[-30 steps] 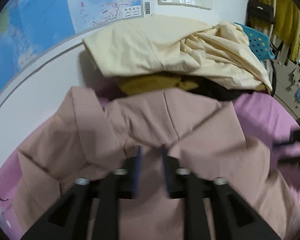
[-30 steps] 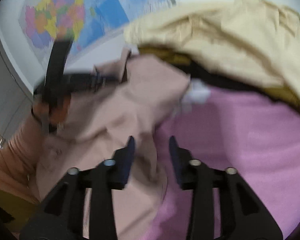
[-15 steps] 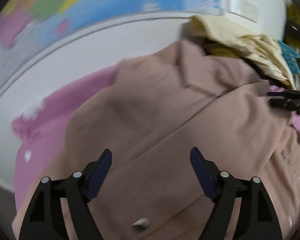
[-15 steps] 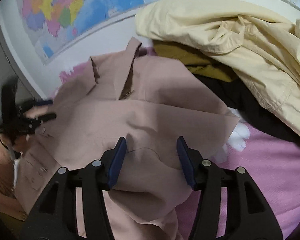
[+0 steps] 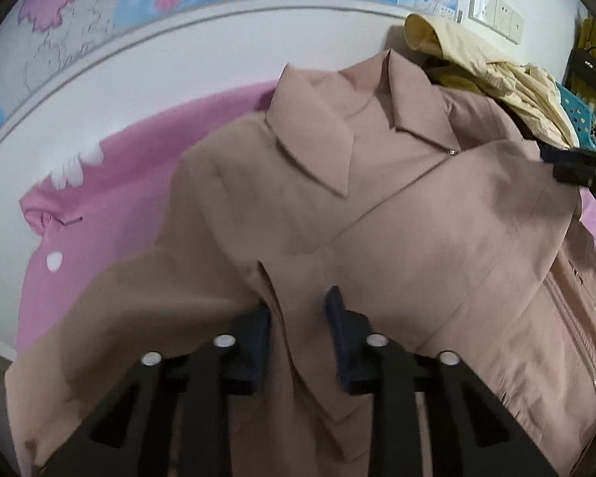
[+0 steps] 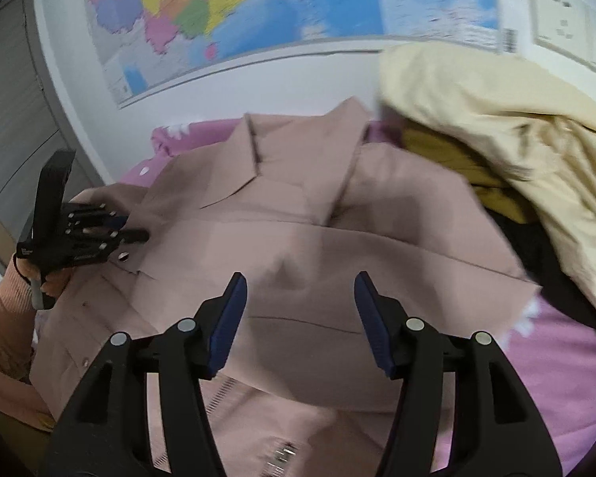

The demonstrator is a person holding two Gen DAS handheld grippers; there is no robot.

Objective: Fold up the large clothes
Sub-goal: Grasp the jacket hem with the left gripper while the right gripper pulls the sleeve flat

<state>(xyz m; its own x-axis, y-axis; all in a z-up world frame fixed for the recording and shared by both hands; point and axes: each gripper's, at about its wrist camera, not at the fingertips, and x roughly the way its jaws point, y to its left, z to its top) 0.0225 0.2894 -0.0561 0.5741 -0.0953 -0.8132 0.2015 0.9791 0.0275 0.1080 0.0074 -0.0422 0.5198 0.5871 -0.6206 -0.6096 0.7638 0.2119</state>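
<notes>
Wide pink bed cover (image 5: 111,198) under everything, seen at the left of the left wrist view and at the lower right of the right wrist view. Above it, white wall with a colourful map (image 6: 258,12) across the top of both views, and white wall sockets (image 5: 494,14) at the upper right.

Dusty pink jacket (image 5: 437,238) spread flat on the cover, filling the centre of both views, collar (image 5: 318,139) toward the wall, one front panel folded across the chest, zipper running down at the lower right of the left wrist view. Touching the jacket at the upper right, a heap of other clothes: cream garment (image 6: 496,119) on top, mustard piece (image 6: 437,147) and something black below it.

Left gripper (image 5: 298,314) at the bottom centre of its own view, jaws closing, a raised fold of the jacket's left edge between the blue pads, seemingly pinched. Same gripper visible at the middle left of the right wrist view, held by a hand (image 6: 53,278) with an orange-pink sleeve (image 6: 4,310).

Right gripper (image 6: 300,290) at the bottom centre of its view, fingers spread apart and opening, over the folded panel, nothing gripped between the pads. Only its dark tip visible at the right edge of the left wrist view.
</notes>
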